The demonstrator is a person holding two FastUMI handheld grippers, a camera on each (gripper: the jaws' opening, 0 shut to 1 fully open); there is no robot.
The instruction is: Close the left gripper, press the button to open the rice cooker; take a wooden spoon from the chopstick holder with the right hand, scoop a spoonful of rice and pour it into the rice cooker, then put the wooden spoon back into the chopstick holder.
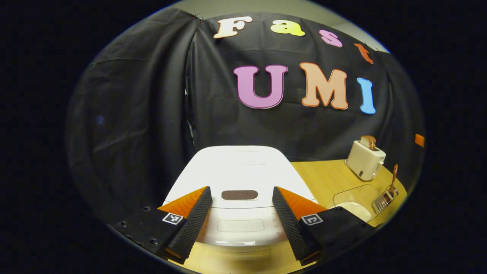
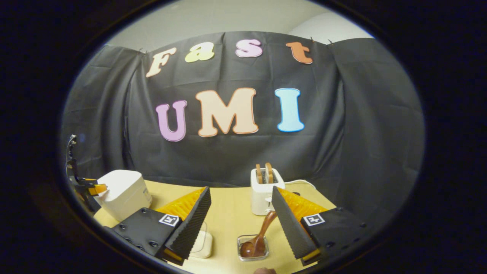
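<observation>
My left gripper [image 1: 242, 211] hangs with its 2 fingers spread wide, holding nothing, straight over the front of the cooker [image 1: 237, 179]. The lid is down, and the dark oval button [image 1: 239, 195] sits in the gap between the fingers. I judge this to be step 1, not yet begun: the fingers must come together first, then the closed tip goes down onto that button to pop the lid.

My right gripper [image 2: 241, 224] is also spread and empty, poised above the table [image 2: 232, 217]. Just ahead of it, between the fingers, the spoon [image 2: 258, 238] stands tilted in the holder [image 2: 253, 247], bowl down, handle leaning up toward the right finger. To the left, partly behind the left finger, sits the rice tub [image 2: 203, 241]. Step 2 will call for lowering onto the handle and pinching it.

The left gripper view alone gives me the button and the lid's top; its spoon [image 1: 392, 182], holder [image 1: 384, 199] and rice [image 1: 355, 211] sit small at the far right, near the toaster [image 1: 365, 160]. The right gripper view gives the cooker [image 2: 123, 194] from the side, with the left gripper [image 2: 89, 188] at its front edge, and the toaster [image 2: 264, 190] behind the spoon.
</observation>
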